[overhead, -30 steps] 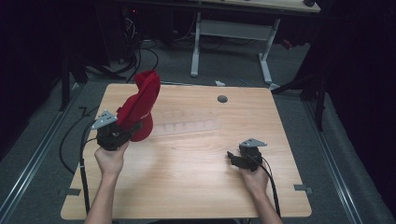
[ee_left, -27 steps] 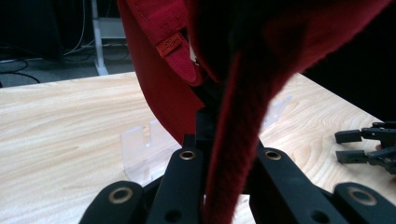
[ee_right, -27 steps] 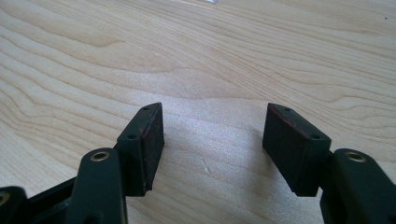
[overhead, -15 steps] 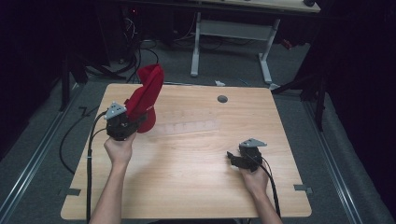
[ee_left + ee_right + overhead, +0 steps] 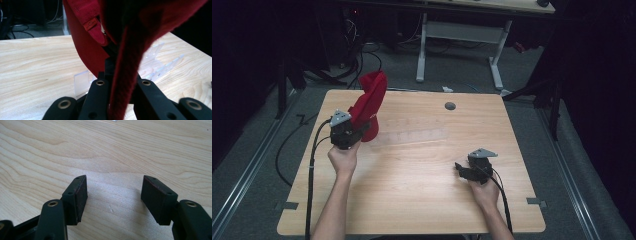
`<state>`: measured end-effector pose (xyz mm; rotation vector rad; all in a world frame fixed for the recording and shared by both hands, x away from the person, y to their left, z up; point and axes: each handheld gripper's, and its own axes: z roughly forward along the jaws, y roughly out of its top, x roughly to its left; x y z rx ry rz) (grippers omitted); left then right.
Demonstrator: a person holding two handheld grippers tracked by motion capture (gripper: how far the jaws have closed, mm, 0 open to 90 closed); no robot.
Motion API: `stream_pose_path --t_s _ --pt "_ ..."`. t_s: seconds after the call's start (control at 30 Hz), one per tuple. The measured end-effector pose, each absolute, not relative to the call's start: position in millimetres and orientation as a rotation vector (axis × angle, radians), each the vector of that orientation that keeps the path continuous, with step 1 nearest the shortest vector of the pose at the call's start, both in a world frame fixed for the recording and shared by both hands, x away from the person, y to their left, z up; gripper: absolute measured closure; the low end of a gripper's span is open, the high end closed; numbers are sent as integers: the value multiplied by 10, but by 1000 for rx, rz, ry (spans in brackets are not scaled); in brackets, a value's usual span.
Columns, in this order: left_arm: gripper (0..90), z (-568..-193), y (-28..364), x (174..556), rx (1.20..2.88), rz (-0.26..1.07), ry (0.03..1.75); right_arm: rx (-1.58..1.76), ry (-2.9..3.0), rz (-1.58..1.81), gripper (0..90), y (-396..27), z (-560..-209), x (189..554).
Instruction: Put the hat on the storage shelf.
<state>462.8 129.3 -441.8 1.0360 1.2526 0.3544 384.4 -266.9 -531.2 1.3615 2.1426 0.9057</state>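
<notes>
A red cloth [image 5: 369,102] stands up from my left gripper [image 5: 357,131] at the left of the table, beside the left end of a clear plastic rack [image 5: 412,135]. In the left gripper view the jaws are shut on a fold of the red cloth [image 5: 125,82], which hangs over the clear plastic rack [image 5: 81,81]; a small red label shows on it. My right gripper [image 5: 462,170] rests low at the right front of the table, open. Its pads [image 5: 81,195] stand well apart over bare wood with nothing between them.
The wooden table [image 5: 422,200] has a round grommet [image 5: 450,106] near its far edge. Cables trail from both grippers off the front and left edges. A white-legged desk frame [image 5: 462,45] stands on the floor beyond the table.
My left gripper has carried the red cloth away from the person and slightly right, toward the rack's left end. The right gripper has stayed where it was.
</notes>
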Motion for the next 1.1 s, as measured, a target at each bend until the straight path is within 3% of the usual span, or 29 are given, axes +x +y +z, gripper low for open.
stream_pose_path --t_s 0.73,0.97,1.1 --pt "833 -4674 1190 4610 1074 362 1294 1358 2146 906 376 -2667 -5312 3843" --pt "792 -4727 1181 4546 1088 340 1313 1357 2147 908 372 -2667 -5312 3842" --pt "720 -4720 1191 4511 1100 339 1321 1357 2149 910 370 -2666 -5312 3842"
